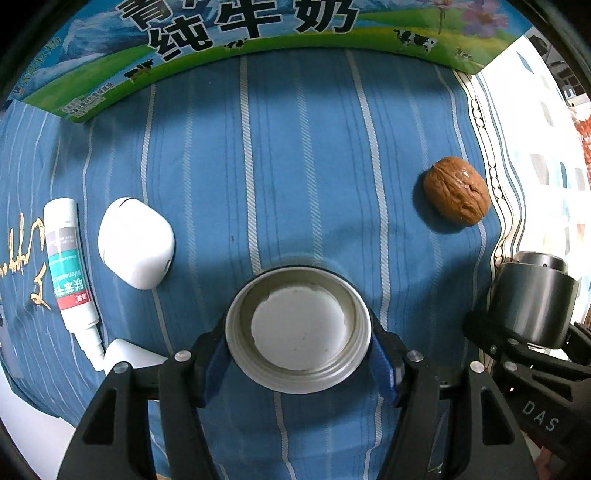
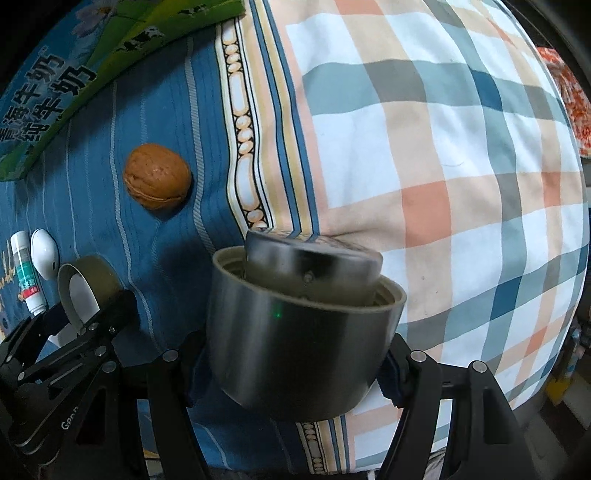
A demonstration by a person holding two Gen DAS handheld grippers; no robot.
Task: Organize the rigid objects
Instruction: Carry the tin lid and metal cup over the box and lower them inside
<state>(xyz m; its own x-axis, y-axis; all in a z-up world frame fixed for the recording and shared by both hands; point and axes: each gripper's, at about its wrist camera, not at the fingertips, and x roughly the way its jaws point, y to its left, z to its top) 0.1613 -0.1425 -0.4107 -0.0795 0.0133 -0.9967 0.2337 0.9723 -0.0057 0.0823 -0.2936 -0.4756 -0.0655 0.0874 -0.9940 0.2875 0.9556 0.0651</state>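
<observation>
My left gripper (image 1: pixel 299 354) is shut on a round lid (image 1: pixel 298 328), its white inside facing the camera, above the blue striped cloth (image 1: pixel 288 155). My right gripper (image 2: pixel 295 362) is shut on a dark metal cup (image 2: pixel 299 343) with a smaller metal piece (image 2: pixel 314 264) sitting inside it. The cup (image 1: pixel 532 302) also shows at the right edge of the left wrist view, and the lid (image 2: pixel 86 291) at the lower left of the right wrist view. A brown walnut (image 1: pixel 458 190) (image 2: pixel 157 176) lies on the cloth between the two.
A white earbud case (image 1: pixel 135 242) (image 2: pixel 44 253) and a small white spray tube (image 1: pixel 68 266) (image 2: pixel 26 271) lie at the left. A green and blue milk carton box (image 1: pixel 258 33) (image 2: pixel 55 85) borders the far side. A plaid sheet (image 2: pixel 443 166) covers the right.
</observation>
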